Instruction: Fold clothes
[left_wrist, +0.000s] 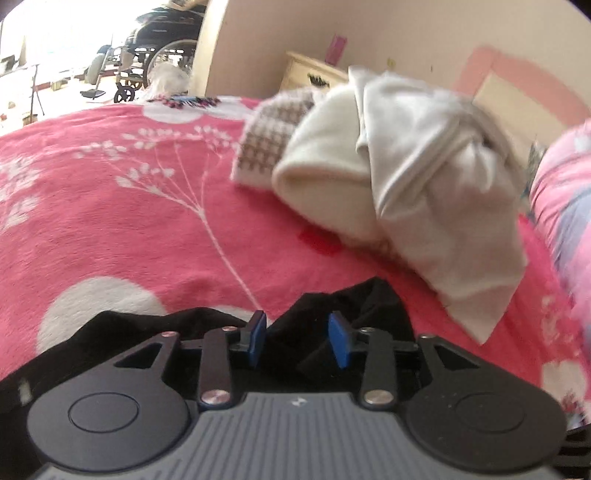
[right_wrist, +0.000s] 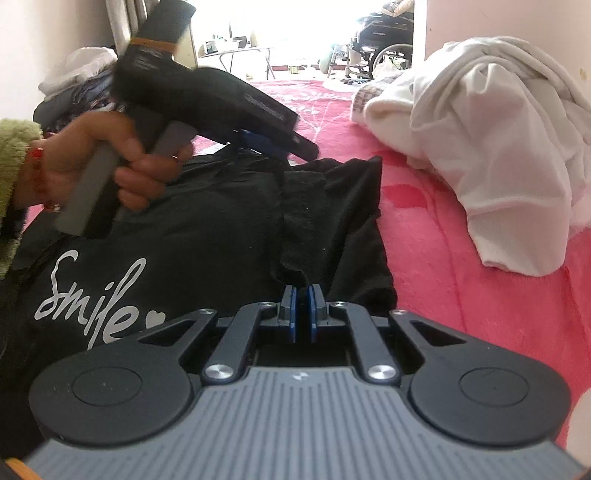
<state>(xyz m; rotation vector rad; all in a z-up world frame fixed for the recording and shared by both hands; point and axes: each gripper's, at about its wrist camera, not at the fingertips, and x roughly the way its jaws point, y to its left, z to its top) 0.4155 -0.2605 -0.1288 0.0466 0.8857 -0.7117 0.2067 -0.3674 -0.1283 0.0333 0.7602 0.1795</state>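
Left gripper (left_wrist: 297, 339) over the near edge of a black garment (left_wrist: 354, 306), blue pads (left_wrist: 338, 338) apart, a fold of the black cloth rising between them; pads not visibly pressing it. Garment lies on a pink floral blanket (left_wrist: 147, 221). Beyond, a heap of white clothes (left_wrist: 417, 177) with a checked piece (left_wrist: 269, 136) at its left side. Pink patterned bedding (left_wrist: 565, 199) at right edge. Cream dresser (left_wrist: 314, 70) against the wall; wheelchair (left_wrist: 162, 48) in the bright doorway, far left. Frame blurred.
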